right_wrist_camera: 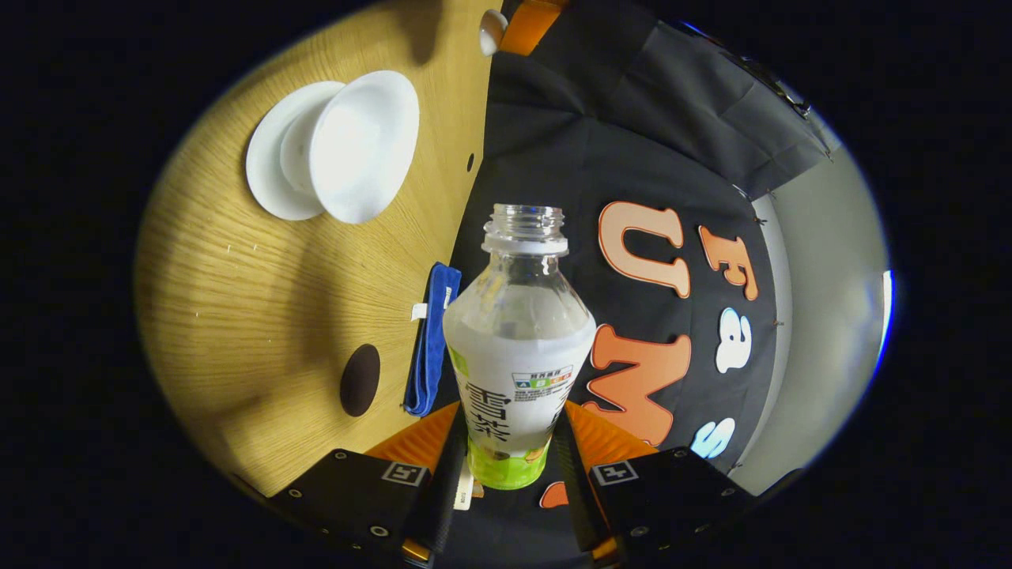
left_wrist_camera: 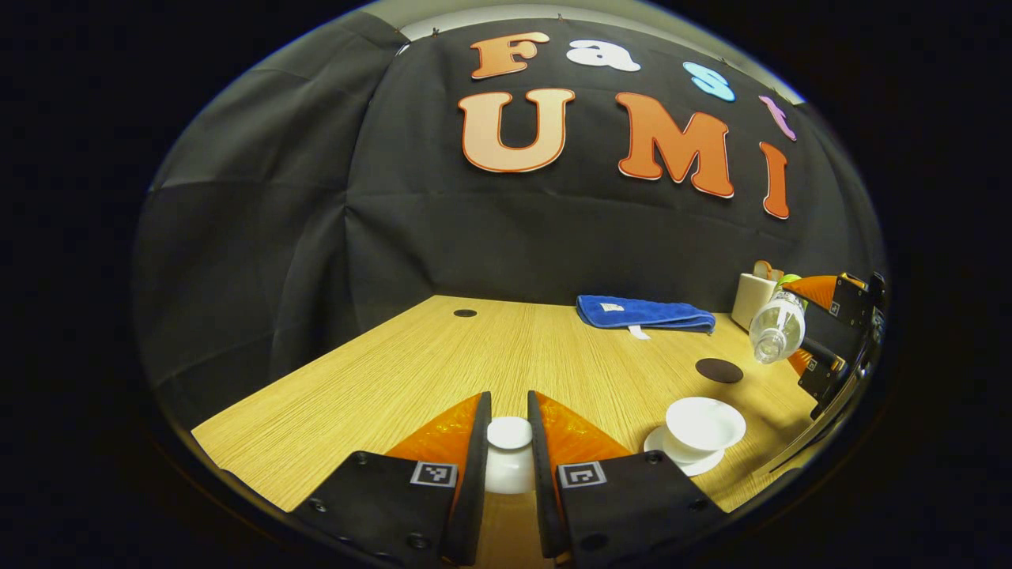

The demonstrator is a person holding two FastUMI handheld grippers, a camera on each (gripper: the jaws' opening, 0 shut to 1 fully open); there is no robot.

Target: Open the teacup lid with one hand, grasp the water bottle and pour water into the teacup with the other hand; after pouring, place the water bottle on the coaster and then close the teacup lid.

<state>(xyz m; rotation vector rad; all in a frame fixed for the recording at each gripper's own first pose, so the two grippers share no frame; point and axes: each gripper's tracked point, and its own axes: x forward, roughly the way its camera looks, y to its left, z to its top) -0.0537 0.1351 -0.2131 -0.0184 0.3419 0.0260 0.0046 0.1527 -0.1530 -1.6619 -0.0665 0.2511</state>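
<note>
My left gripper (left_wrist_camera: 509, 397) is shut on the white teacup lid (left_wrist_camera: 509, 450), held low over the wooden table (left_wrist_camera: 411, 379). The open white teacup (left_wrist_camera: 705, 423) stands on its saucer (left_wrist_camera: 660, 444) to the right. Above and right of the cup, my right gripper (left_wrist_camera: 793, 324) holds the uncapped water bottle (left_wrist_camera: 777, 324), tilted mouth-down; I see no water stream. In the right gripper view, my right gripper (right_wrist_camera: 512, 423) is shut on the bottle (right_wrist_camera: 518, 356), with the teacup (right_wrist_camera: 364, 146) and saucer (right_wrist_camera: 265, 162) beyond it. The dark round coaster (left_wrist_camera: 718, 370) (right_wrist_camera: 360, 379) lies behind the cup. The lid (right_wrist_camera: 492, 30) shows at the top edge.
A folded blue towel (left_wrist_camera: 644, 314) (right_wrist_camera: 431, 340) lies at the back of the table by the booth wall. A white holder (left_wrist_camera: 751, 299) stands in the back right corner. A small dark hole (left_wrist_camera: 465, 313) marks the tabletop's far side.
</note>
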